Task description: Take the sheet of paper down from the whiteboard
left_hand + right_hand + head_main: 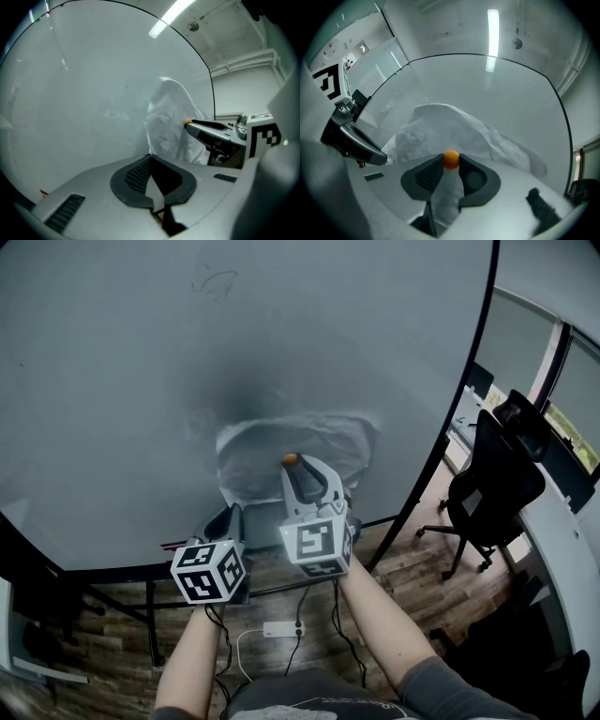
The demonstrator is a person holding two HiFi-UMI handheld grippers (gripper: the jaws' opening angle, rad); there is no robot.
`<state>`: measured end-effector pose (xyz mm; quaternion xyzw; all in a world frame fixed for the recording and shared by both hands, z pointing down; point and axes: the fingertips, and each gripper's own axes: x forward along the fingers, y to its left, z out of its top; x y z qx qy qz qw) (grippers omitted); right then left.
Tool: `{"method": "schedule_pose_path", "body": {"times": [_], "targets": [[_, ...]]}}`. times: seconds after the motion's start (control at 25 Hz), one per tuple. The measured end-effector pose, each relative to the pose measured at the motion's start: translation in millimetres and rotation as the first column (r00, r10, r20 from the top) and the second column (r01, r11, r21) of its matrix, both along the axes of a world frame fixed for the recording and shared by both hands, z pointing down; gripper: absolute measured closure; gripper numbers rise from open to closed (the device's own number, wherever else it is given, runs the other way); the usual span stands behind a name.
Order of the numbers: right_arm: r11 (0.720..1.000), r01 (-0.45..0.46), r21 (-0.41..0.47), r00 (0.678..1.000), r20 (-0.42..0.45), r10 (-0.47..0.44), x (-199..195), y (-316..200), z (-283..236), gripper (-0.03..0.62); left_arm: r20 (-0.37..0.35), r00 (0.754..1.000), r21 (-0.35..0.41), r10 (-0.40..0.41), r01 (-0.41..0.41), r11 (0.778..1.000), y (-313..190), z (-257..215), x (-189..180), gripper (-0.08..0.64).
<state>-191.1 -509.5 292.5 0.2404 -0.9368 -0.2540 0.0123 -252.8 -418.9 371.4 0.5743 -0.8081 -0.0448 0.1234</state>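
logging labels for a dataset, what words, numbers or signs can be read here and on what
No readable text anywhere.
Scribble near the top of the whiteboard: too faint to read.
Sheet of paper: crumpled, no print shows.
Marker cubes: black-and-white square patterns, no letters.
Orange ball: unmarked.

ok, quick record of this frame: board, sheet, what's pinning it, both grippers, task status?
board: whiteboard, upright, faint marks near the top
sheet: sheet of paper, crumpled, on the board's lower part
fastener: orange magnet, on the sheet, roughly mid-sheet
right gripper: jaw tips either side of the orange magnet, apparently gripping it
left gripper: jaws together, tips at the sheet's lower left edge; can't tell if paper is pinched
status: sheet not yet taken down
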Motion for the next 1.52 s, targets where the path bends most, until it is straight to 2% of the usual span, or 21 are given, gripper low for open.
{"method": "schedule_pose_path", "body": {"times": [0.16, 0.52, 0.72, 0.84, 1.0, 1.24, 1.4, 1.52], "targets": [[0.999, -0.032, -0.016, 0.999, -0.018, 0.032, 0.7, -5.5, 12.4, 0.482, -0.010, 1.000, 0.009, 0.016, -0.016, 1.000, 2.2, 0.0, 1.6, 0.546], [0.997, -0.040, -0.061, 0.999, 0.026, 0.041, 5.8, 2.0, 16.1, 0.480, -0.009, 0.999, 0.004, 0.038, -0.038, 0.999, 12.5, -1.8, 1.2, 0.546], [0.993, -0.049, -0.109, 0.997, 0.062, 0.056, 27.4, 15.0, 19.2, 0.480, -0.018, 0.999, -0.015, 0.035, -0.035, 0.999, 23.4, 5.0, -3.8, 0.546], [0.988, -0.066, -0.141, 0.994, 0.076, 0.077, 45.9, 22.5, 23.7, 0.480, 0.017, 0.999, -0.062, 0.047, -0.046, 0.997, 30.9, 15.9, -3.8, 0.546], [0.975, -0.080, -0.207, 0.989, 0.107, 0.104, 64.1, 33.7, 32.2, 0.480, 0.032, 0.995, -0.126, 0.094, -0.089, 0.988, 44.8, 41.8, 0.4, 0.546], [0.962, -0.104, -0.253, 0.980, 0.141, 0.143, 80.4, 57.1, 39.4, 0.480, 0.011, 0.988, -0.159, 0.153, -0.150, 0.976, 66.6, 61.5, 7.9, 0.546], [0.950, -0.135, -0.281, 0.973, 0.144, 0.181, 80.6, 77.3, 48.4, 0.480, 0.081, 0.972, -0.202, 0.219, -0.199, 0.959, 78.2, 66.6, 9.0, 0.546], [0.940, -0.167, -0.296, 0.967, 0.137, 0.215, 79.0, 97.2, 57.4, 0.480, 0.091, 0.958, -0.217, 0.272, -0.247, 0.944, 91.5, 75.1, 10.9, 0.546]]}}
